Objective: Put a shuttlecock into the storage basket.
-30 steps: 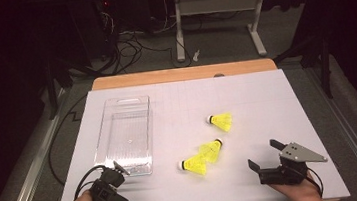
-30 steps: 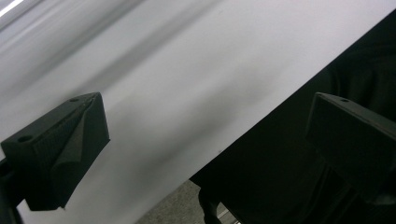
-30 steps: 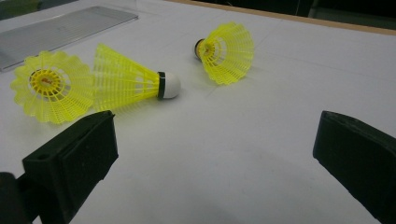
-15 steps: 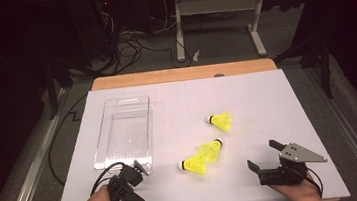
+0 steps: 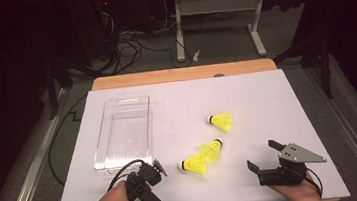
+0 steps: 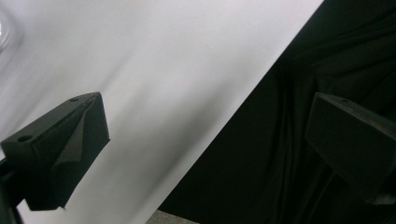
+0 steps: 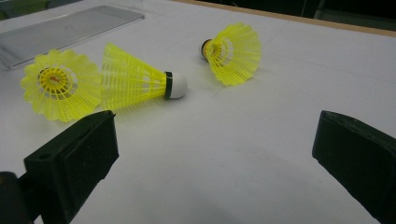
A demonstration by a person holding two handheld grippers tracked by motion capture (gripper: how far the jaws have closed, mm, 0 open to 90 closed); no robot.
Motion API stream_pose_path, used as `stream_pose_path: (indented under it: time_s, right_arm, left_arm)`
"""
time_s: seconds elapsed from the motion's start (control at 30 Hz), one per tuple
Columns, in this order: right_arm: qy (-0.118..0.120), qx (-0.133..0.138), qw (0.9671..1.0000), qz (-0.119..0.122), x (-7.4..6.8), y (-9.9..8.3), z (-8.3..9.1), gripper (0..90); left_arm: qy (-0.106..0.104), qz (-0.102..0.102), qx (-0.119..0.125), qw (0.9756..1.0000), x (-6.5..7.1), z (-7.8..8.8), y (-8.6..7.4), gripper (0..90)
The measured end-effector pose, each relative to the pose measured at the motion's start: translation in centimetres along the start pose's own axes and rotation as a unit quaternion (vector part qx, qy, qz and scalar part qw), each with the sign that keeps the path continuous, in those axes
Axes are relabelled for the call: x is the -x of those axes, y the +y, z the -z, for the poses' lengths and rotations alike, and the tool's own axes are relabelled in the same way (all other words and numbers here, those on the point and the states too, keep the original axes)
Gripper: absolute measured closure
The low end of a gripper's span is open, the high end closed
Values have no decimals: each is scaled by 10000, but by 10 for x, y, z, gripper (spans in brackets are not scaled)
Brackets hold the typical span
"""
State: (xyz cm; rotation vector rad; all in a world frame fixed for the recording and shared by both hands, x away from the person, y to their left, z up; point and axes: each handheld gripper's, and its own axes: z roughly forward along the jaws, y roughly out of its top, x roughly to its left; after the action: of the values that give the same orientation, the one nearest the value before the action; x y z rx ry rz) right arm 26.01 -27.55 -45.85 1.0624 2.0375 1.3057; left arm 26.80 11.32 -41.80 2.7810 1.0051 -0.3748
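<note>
Just beyond the left gripper (image 5: 157, 169), whose jaws stand spread with nothing between them, lies a clear plastic tray (image 5: 101, 144). To its right two yellow shuttlecocks (image 5: 202, 159) lie touching, with bare white table (image 5: 267, 101) around them. A third shuttlecock (image 5: 221, 121) lies farther off, ahead of the right gripper (image 5: 262, 155), likewise agape and unloaded.

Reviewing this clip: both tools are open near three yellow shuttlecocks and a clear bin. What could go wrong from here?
1. Two shuttlecocks lie touching, skirts overlapping, so closing on one will probably drag or flick the other.
2. The mesh skirts look soft, so a jaw could crush one.
3. The left tool sits close to the near end of the clear bin and might knock it. Its own view looks across the sheet's edge, away from the shuttlecocks.
</note>
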Motion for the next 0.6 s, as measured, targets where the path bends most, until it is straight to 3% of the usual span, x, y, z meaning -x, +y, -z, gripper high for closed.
stream_pose_path:
  time_s: [0.27, 0.6]
  right_arm:
    - [25, 9, 10000, 27, -1, 0, 0, 9]
    - [25, 4, 10000, 12, 0, 0, 0, 12]
  left_arm:
    - [4, -369, -58, 9993, 18, 4, 20, 9]
    - [-4, -646, 75, 9979, 24, 12, 38, 8]
